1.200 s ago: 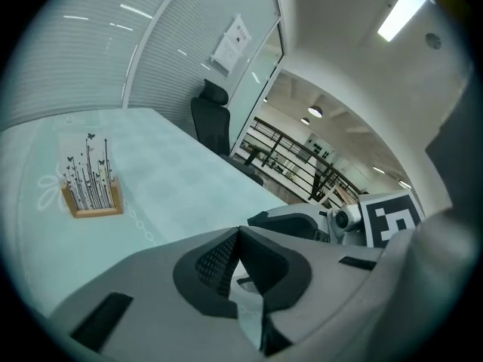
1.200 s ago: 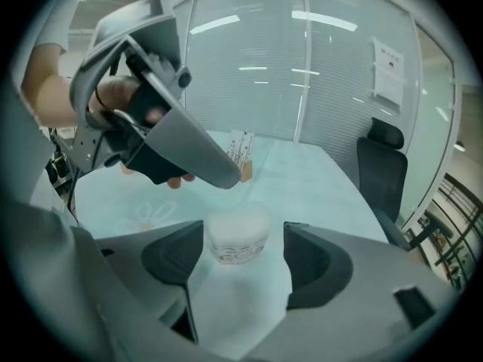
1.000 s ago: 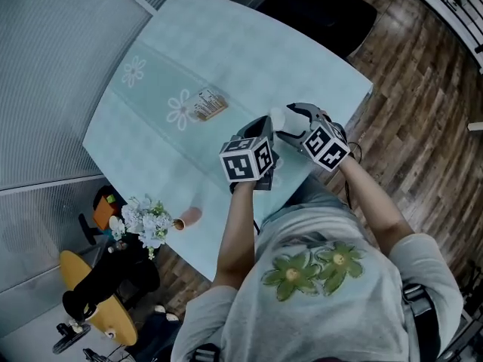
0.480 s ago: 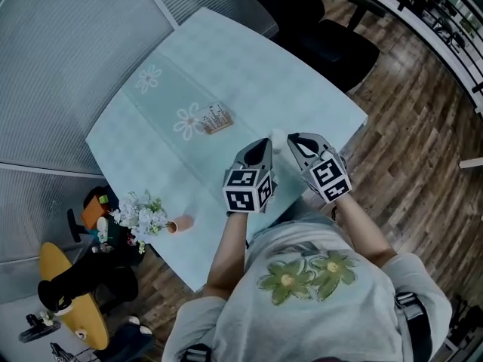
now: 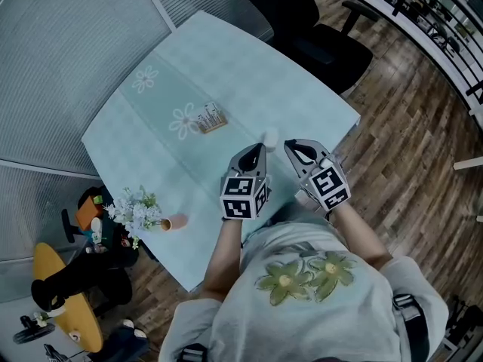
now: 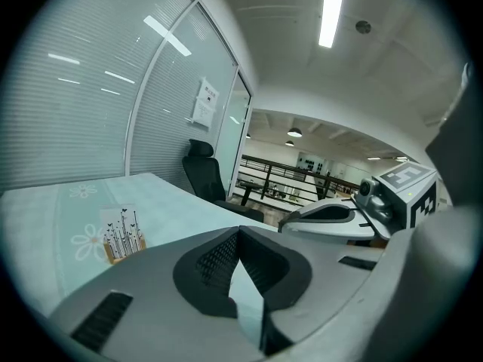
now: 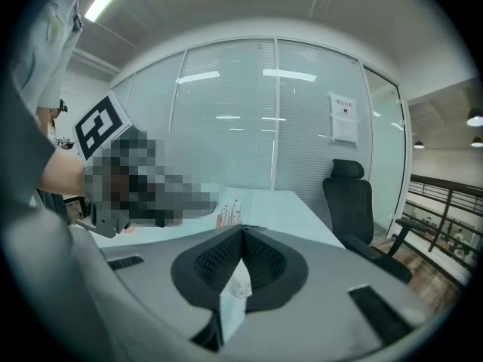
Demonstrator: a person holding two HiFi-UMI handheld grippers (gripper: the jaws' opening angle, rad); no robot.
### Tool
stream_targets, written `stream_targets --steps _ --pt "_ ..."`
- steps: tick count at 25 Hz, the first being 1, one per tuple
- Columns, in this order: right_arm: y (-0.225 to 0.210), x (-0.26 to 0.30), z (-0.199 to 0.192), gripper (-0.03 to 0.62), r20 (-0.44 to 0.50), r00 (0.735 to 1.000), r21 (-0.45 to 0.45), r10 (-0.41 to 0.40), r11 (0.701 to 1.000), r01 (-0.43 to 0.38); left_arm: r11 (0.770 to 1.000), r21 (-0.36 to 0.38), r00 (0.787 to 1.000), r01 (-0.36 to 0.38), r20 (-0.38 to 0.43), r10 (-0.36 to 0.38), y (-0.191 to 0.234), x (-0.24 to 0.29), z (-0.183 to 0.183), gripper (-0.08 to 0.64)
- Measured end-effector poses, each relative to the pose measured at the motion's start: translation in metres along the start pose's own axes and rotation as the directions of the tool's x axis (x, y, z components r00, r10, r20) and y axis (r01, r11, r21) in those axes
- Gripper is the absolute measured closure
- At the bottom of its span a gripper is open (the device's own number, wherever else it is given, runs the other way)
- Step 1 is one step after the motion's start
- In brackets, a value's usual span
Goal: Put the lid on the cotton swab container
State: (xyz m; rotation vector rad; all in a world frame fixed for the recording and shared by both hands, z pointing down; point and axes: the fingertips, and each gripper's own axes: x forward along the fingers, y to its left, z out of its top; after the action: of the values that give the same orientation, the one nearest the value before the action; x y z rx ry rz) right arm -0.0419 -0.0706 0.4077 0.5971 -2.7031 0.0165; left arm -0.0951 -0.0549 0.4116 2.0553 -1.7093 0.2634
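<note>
right claw (image 5: 290, 146) higher; flowers (image 5: 134, 208) head-view only

Centre frame, the white container (image 5: 269, 136) is too small to tell whether it is capped. Print on the small box (image 5: 212, 118) is unreadable; the top edge cuts the office chair (image 5: 332, 47).

A pale blue checked table (image 5: 249, 89) with daisy prints fills the upper middle of the head view. To its left runs a ribbed frosted glass wall (image 5: 60, 66), which carries a paper notice (image 6: 204, 102) in the left gripper view. A black office chair (image 5: 321, 32) stands at the top on dark wood plank floor (image 5: 415, 149). White flowers (image 5: 134, 210) sit lower left. A strip light (image 6: 330, 10) glows overhead.
</note>
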Motion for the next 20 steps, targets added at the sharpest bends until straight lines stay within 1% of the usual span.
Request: stream_targets --steps 20 --pt "0.021 -0.017 0.001 0.589 -0.013 1.000 -0.030 -0.004 1.000 0.004 1.000 0.010 1.000 -0.007 0.031 0.007 -0.006 -0.026 -0.001 0.560"
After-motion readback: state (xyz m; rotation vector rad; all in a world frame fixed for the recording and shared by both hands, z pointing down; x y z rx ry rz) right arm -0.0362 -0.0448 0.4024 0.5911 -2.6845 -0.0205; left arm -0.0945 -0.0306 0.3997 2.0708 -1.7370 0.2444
